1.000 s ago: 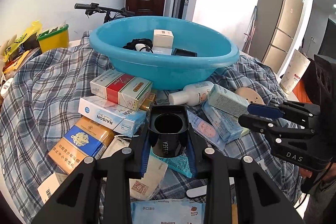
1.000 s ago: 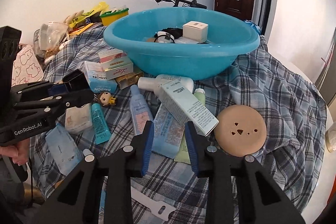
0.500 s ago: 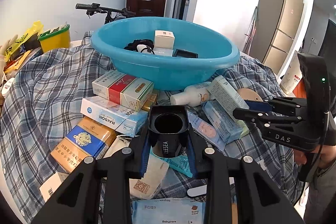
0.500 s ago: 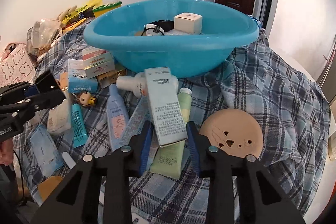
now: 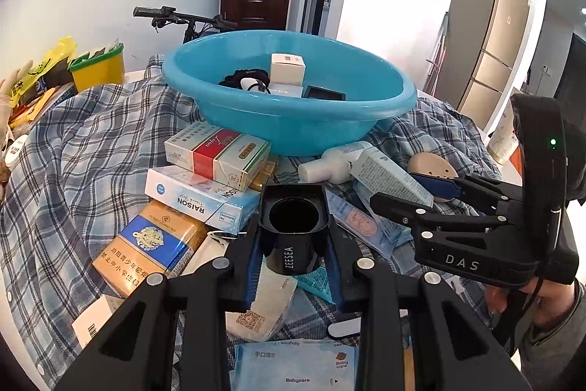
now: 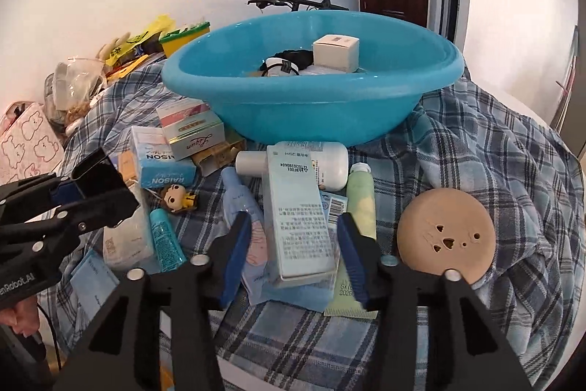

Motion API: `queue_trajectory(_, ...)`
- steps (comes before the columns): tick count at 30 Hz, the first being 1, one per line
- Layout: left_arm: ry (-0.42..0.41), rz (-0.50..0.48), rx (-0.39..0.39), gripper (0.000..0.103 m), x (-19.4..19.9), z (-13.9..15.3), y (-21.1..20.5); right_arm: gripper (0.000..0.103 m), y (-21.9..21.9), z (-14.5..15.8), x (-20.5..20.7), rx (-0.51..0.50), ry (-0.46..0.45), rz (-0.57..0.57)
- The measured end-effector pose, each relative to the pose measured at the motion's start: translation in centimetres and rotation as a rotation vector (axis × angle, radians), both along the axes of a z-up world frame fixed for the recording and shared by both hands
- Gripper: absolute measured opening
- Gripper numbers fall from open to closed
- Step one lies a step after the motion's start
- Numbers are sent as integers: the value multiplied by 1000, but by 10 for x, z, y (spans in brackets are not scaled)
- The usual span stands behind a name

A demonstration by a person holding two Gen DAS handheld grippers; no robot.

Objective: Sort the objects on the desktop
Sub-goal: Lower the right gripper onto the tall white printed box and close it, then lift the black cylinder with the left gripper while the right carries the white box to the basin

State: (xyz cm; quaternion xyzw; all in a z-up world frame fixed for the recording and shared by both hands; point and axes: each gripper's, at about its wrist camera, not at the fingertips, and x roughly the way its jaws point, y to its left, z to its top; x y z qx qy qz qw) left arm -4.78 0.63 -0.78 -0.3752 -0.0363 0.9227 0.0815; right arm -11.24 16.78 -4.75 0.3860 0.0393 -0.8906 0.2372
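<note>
Plaid blue cloth (image 6: 476,149) covers our table, and a large turquoise basin (image 6: 311,112) stands at its middle, our landmark. Inside the basin we see a small white box (image 6: 336,52) and a black cord (image 6: 289,57). In front of the basin lie cartons, tubes and a round tan disc (image 6: 445,237). Our left gripper (image 5: 293,237), in front of the basin, clamps a black ZEESEA container (image 5: 293,229) between its blue pads. Our right gripper (image 6: 293,255), also in front of the basin, has its fingers spread wide on either side of a pale blue box (image 6: 296,215) without pressing it.
</note>
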Motion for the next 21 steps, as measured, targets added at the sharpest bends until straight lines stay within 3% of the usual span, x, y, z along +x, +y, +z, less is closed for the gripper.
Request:
queue_trajectory(2, -2, 7, 2, 32, -1, 0, -2, 56, -3, -1, -3, 8, 1, -10)
queue_trajectory(3, -3, 8, 4, 32, -1, -1, -3, 50, -3, -2, -4, 14, -2, -13)
queue_trajectory(4, -3, 10, 4, 32, 0, -1, -4, 26, -3, -2, -5, 20, -1, -15)
queue_trajectory(9, 16, 33, 6, 32, 1, -1, -7, 26, 3, 5, 7, -13, 28, 3)
queue_trajectory(15, 72, 66, -32, 32, 10, 6, -7, 26, 16, 21, 25, -11, 79, -62)
queue_trajectory(21, 189, 101, -40, 32, 28, 24, -6, 26, 26, 39, 46, 12, 153, -135)
